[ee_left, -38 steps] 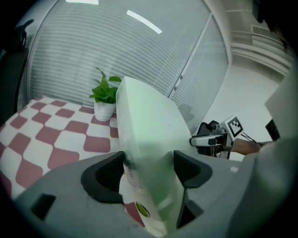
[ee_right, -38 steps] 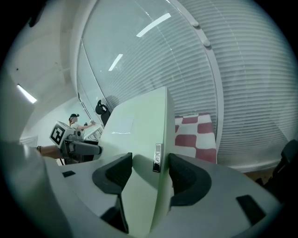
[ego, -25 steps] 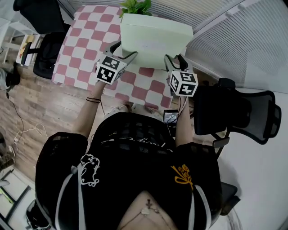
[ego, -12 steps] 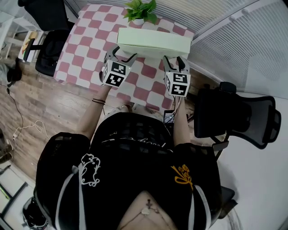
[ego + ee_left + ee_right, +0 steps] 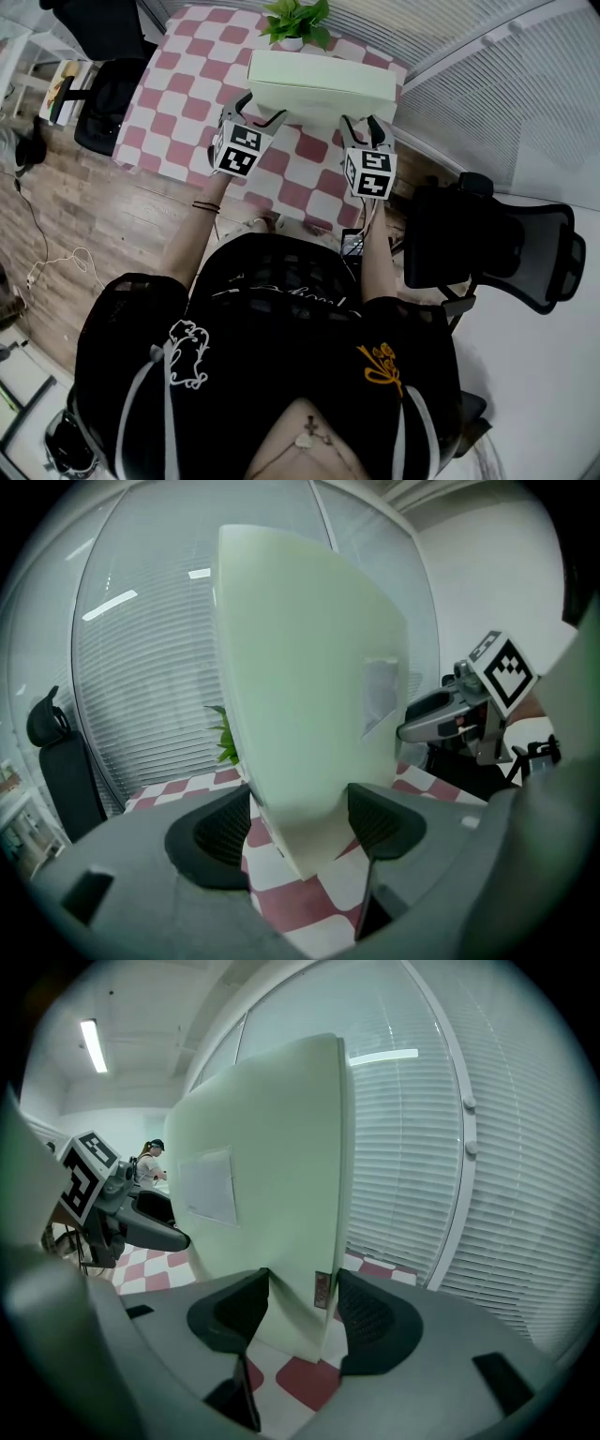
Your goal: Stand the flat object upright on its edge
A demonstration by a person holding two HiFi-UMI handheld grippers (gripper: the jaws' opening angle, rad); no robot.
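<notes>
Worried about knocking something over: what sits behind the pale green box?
A potted plant stands behind the box on the checkered table; the head view shows its leaves and white pot. The tabletop right behind the box is covered.

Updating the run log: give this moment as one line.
left gripper: shut on pale green flat box | right gripper: shut on same box | box: upright

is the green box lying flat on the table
No, the pale green box is upright with its broad faces vertical, its lower end clamped between the jaws of the right gripper.
</notes>
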